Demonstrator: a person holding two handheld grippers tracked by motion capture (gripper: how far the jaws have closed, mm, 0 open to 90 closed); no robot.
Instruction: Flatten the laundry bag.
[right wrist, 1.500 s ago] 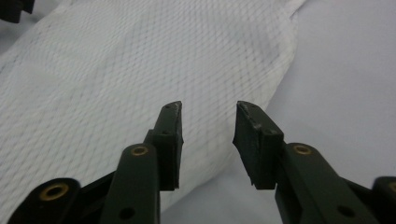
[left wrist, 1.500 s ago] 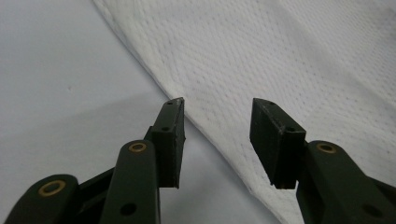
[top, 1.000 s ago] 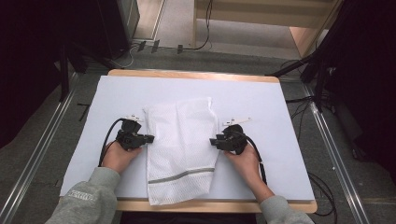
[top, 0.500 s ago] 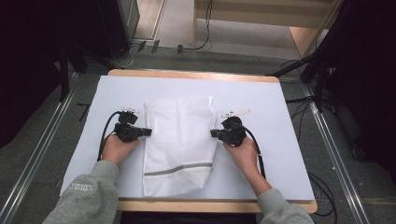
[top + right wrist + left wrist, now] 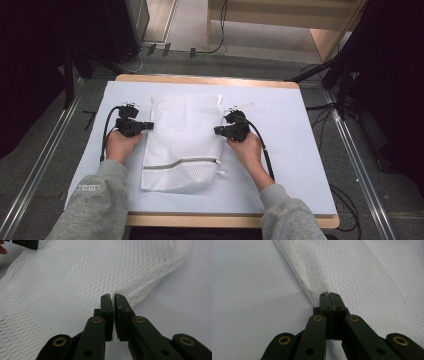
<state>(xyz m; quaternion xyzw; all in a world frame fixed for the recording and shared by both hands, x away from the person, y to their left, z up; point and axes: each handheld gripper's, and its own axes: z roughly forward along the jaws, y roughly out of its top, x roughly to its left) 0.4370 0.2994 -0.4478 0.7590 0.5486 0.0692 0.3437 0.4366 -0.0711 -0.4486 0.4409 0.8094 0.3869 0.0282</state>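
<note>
A white mesh bag point(image 5: 182, 140) with a grey zipper point(image 5: 180, 163) near its front end lies flat in the middle of the white table cover point(image 5: 300, 150). My left gripper point(image 5: 149, 125) is shut on the bag's left edge. In the left gripper view the jaws point(image 5: 329, 294) pinch the hem of the mesh bag point(image 5: 374, 272). My right gripper point(image 5: 217, 131) grips the right edge. Its jaws point(image 5: 111, 295) have just been opening a little, a thin gap shows at the tips, and the hem of the mesh bag point(image 5: 75, 277) is still caught between them.
Wooden table edges point(image 5: 210, 80) frame the white cover. Cables point(image 5: 265, 150) trail from both grippers across the cover. Metal rails point(image 5: 45, 160) and dark equipment flank the table. The other gripper point(image 5: 25, 243) shows at the top left of the right gripper view.
Both hands have moved away from the person and carried the bag toward the table's far side. The bag now lies straighter and flatter.
</note>
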